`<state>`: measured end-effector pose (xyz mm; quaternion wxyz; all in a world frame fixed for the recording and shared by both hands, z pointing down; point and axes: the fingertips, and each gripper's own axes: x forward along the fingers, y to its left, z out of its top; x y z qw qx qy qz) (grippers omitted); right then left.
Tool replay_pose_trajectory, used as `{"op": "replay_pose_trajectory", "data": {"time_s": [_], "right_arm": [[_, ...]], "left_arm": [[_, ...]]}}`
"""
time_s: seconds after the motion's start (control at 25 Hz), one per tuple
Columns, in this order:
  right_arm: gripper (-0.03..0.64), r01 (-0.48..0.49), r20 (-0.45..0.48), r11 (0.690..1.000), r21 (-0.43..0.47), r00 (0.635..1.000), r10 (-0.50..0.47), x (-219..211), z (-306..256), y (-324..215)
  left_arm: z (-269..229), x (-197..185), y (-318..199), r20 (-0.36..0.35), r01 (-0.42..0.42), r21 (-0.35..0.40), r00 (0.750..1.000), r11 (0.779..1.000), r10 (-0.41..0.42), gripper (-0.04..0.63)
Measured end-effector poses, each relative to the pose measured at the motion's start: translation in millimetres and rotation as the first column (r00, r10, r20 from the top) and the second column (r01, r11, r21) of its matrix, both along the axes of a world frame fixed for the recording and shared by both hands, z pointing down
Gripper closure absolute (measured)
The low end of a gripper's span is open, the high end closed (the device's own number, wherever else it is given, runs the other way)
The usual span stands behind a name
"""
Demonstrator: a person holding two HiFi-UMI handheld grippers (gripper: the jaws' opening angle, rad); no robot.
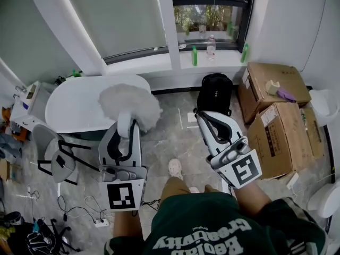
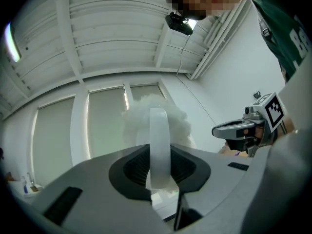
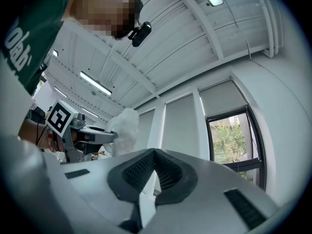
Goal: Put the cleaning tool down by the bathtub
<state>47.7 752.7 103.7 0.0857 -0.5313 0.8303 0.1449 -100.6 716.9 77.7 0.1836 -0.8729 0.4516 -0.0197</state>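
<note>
- The left gripper [image 1: 125, 124] is clamped on the flat white plastic handle [image 2: 159, 145] of the fluffy white duster [image 1: 130, 104]; in the left gripper view the handle stands upright between the two dark ribbed pads [image 2: 181, 165], which press on it from both sides.
- The duster is held up in the air, with its fluffy head pointing away from the person. In the head view it overlaps the right end of the white oval bathtub [image 1: 69, 100], which stands on the floor under the blinded window.
- The right gripper [image 1: 204, 117] has its jaws together with nothing between them; in the right gripper view the pads meet at the tips.
- The right gripper is level with the left one and well apart from it, in front of the black backpack [image 1: 215, 93] that leans below the windowsill.
- Brown cardboard boxes [image 1: 276, 121] are stacked on the right of the grey marbled floor [image 1: 170, 142].
- Green plastic bottles [image 1: 194, 56] stand on the sill.
</note>
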Motion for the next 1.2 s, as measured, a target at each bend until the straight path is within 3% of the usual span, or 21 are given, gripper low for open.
{"op": "replay_pose_trajectory", "data": {"time_s": [0.12,0.44,0.72,0.96,1.2], "right_arm": [[0.6,0.016,0.003,1.0,0.027,1.0,-0.016,-0.5,-0.8,-14.0],[0.6,-0.028,-0.019,0.999,-0.03,0.999,0.027,12.1,24.7,-90.5],[0.6,-0.101,-0.05,0.995,-0.014,0.994,0.1,34.3,38.4,-233.0],[0.6,-0.139,-0.037,0.99,-0.024,0.99,0.138,42.9,26.5,-370.0],[0.6,-0.2,-0.045,0.975,-0.099,0.979,0.197,56.9,38.0,-471.5]], "left_arm": [[2.9,1.3,-13.1,-0.015,-0.013,0.002,1.0,1.0,0.013,0.503],[31.3,12.1,-99.2,0.005,-0.016,-0.009,1.0,1.0,0.016,0.503],[46.1,39.3,-252.8,0.008,-0.037,0.027,0.999,0.999,0.037,0.503],[37.3,64.0,-399.0,0.026,-0.093,0.015,0.995,0.996,0.092,0.503],[45.3,77.4,-513.2,0.012,-0.123,-0.043,0.992,0.991,0.124,0.503]]}}
